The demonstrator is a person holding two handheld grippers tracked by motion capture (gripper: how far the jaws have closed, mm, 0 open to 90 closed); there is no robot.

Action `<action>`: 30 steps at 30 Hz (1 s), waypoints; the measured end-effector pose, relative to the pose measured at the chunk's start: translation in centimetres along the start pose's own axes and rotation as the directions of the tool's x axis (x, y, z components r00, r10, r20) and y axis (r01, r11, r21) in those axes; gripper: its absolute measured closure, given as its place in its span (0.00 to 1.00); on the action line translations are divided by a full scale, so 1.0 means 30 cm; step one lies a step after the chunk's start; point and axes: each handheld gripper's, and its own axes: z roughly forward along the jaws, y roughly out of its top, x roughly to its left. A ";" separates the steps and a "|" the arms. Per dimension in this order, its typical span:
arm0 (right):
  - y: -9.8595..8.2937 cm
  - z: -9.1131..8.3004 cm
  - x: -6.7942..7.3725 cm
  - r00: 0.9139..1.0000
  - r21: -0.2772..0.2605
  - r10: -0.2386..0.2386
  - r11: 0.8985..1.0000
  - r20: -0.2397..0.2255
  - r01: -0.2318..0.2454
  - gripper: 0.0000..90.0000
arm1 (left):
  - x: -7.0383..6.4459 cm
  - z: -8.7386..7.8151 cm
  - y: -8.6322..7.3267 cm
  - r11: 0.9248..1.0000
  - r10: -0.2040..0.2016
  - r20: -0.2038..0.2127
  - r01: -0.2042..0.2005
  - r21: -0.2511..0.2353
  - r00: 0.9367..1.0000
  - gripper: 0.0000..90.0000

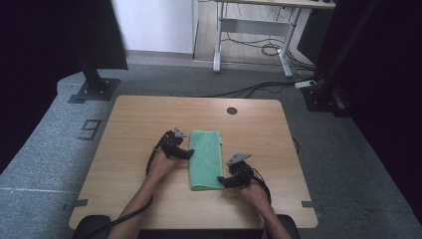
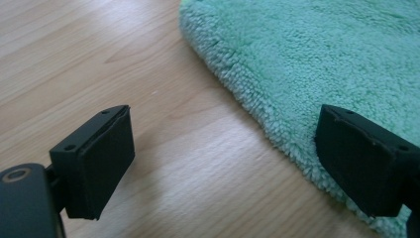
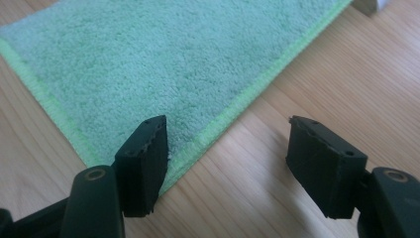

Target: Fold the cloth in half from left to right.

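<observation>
Both grippers, left [image 2: 223, 163] and right [image 3: 228, 168], gape wide (holding nothing) astride green towel [image 1: 206, 158] edges.

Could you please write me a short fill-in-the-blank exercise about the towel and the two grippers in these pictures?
1. The folded towel on the wooden table is ____ in colour.
2. The jaws of the left gripper and the right gripper both stand ____.
3. In the high view, the right gripper is at the towel's ____ corner on that side.
4. Seen from above, the towel lies ____ the two grippers.

Missing words: green; open; near; between
</observation>
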 end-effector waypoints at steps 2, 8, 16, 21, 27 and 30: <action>0.010 0.010 0.017 1.000 -0.005 -0.007 1.000 0.004 0.007 0.35 | 0.013 -0.002 -0.005 1.000 -0.012 0.000 0.012 -0.001 1.000 0.10; 0.021 0.023 0.030 1.000 -0.004 0.000 1.000 0.009 0.000 0.32 | 0.025 -0.005 -0.014 1.000 -0.024 0.008 0.024 -0.008 1.000 0.10; 0.026 0.016 0.031 1.000 -0.006 0.000 1.000 0.018 0.001 0.31 | 0.024 -0.027 -0.017 0.998 -0.049 0.031 0.050 -0.035 0.998 0.14; 0.027 -0.009 0.010 1.000 -0.030 0.014 0.999 0.018 -0.013 0.29 | 0.025 -0.086 -0.032 0.996 -0.055 0.058 0.059 -0.068 0.997 0.14; 0.019 -0.041 -0.023 0.999 -0.044 0.038 0.998 0.027 -0.037 0.23 | 0.019 -0.152 -0.063 0.997 -0.041 0.064 0.045 -0.067 0.997 0.12; 0.015 -0.052 -0.035 0.998 -0.050 0.046 0.998 0.032 -0.044 0.22 | 0.014 -0.173 -0.075 0.997 -0.037 0.067 0.042 -0.068 0.997 0.11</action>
